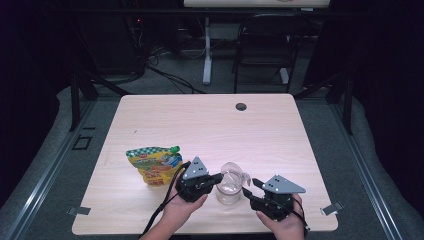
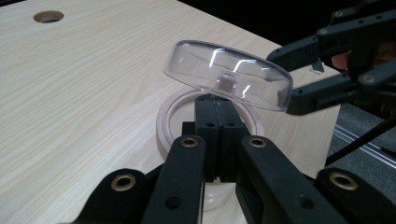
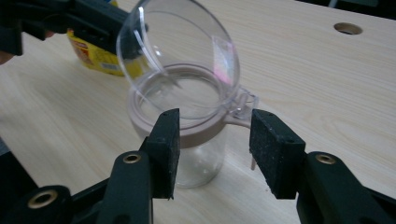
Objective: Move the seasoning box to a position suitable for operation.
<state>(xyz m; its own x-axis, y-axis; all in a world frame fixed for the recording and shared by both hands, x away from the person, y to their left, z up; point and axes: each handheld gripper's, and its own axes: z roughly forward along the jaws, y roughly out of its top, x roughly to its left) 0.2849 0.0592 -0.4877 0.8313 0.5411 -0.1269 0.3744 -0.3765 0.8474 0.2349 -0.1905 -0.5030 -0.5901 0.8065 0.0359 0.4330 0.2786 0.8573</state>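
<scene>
High view: jar [image 1: 227, 192] stands near the table [image 1: 210, 125] front edge, between 2 grippers, snack pouch [image 1: 154, 165] to its left. Left gripper [image 1: 216, 178] is clenched on the jar rim. Right gripper [image 3: 212, 144] is released, jaws apart near the hinge. Clear lid [image 2: 229, 74] is tilted up.

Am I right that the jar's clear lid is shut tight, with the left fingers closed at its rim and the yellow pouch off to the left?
Not quite: the lid is flipped up, open on its hinge, as the right gripper view shows. The rest holds: the left gripper has its fingers closed at the rim of the jar, and the pouch lies to the left.
</scene>
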